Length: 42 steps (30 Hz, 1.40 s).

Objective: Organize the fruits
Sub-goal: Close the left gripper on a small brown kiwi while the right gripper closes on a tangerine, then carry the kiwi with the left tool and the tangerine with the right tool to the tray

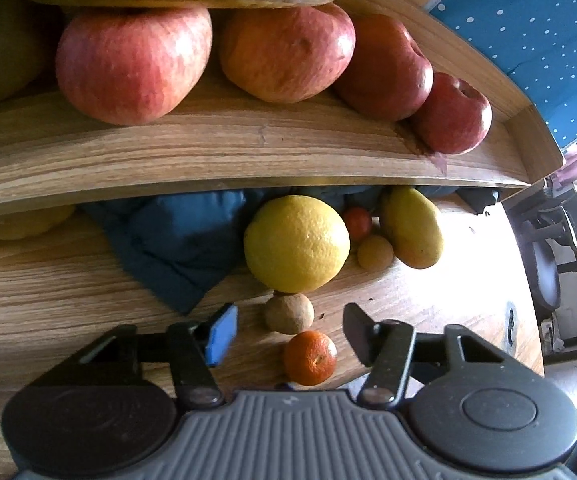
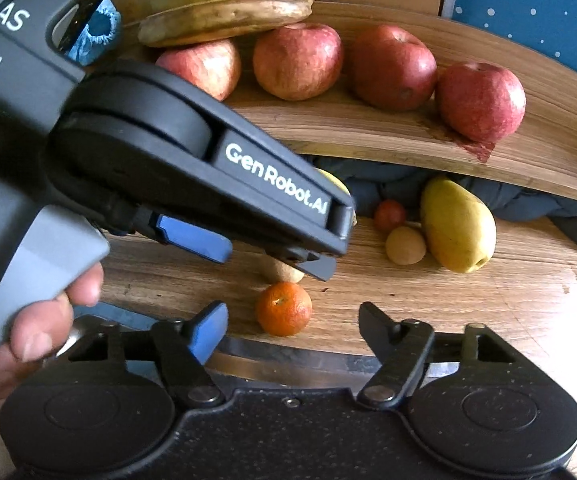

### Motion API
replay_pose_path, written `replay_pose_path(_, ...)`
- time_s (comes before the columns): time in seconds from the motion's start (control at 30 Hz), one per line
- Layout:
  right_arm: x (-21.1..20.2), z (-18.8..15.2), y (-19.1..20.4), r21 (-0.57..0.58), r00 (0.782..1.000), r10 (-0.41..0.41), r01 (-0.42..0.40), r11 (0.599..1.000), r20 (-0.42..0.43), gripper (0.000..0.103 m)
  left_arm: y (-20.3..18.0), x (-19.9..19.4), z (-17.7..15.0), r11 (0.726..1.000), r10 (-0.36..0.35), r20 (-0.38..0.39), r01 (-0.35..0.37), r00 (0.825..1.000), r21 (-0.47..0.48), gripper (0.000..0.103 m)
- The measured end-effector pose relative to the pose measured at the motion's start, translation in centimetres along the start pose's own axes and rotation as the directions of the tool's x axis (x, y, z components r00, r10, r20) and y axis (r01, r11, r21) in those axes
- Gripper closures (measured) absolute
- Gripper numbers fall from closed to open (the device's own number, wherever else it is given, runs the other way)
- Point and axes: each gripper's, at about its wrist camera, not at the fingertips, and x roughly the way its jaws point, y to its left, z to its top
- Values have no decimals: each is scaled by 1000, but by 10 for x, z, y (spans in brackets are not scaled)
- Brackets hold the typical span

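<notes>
tangerine (image 1: 309,358) lies between both grippers' parted jaws.

Worktop: pale wood-grain worktop (image 1: 428,300), sunlit at its right side.
Shelf: curved wooden shelf (image 1: 208,152) above the worktop.
Backdrop: blue fabric with white dots (image 1: 528,32), upper right.
Cloth: dark blue cloth (image 1: 176,240) under the shelf.
Furniture: black office chair (image 1: 556,240) at the far right.
</notes>
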Motion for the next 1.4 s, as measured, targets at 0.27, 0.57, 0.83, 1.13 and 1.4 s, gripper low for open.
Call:
replay_pose_path(0.27,3,1,1,-3,1000,-13,13,1000,-6,47,4,1,-1,1000,-11,-6,11,1000,-2,61)
replay_pose_path(0.57,6,1,3,-15,1000,13,-14,1000,-11,64,3,3,1,1000,-10,-7,10,1000,-3,73)
replay_pose_path(0.83,6,1,2,-18,1000,7,-7,1000,-17,69,2,-2,-2,1000,-2,0,2,1000,3,73)
replay_pose_path(1.13,-1,-2,0,-15,1000,11,-11,1000,3,69,-1,-11,-7,1000,11,14,-11,1000,8,74)
replay_pose_path(1.4,-12,-7,-1,-7,1000,8,-7,1000,31,69,-4,-24,-17,1000,27,36,-28,999,14,73)
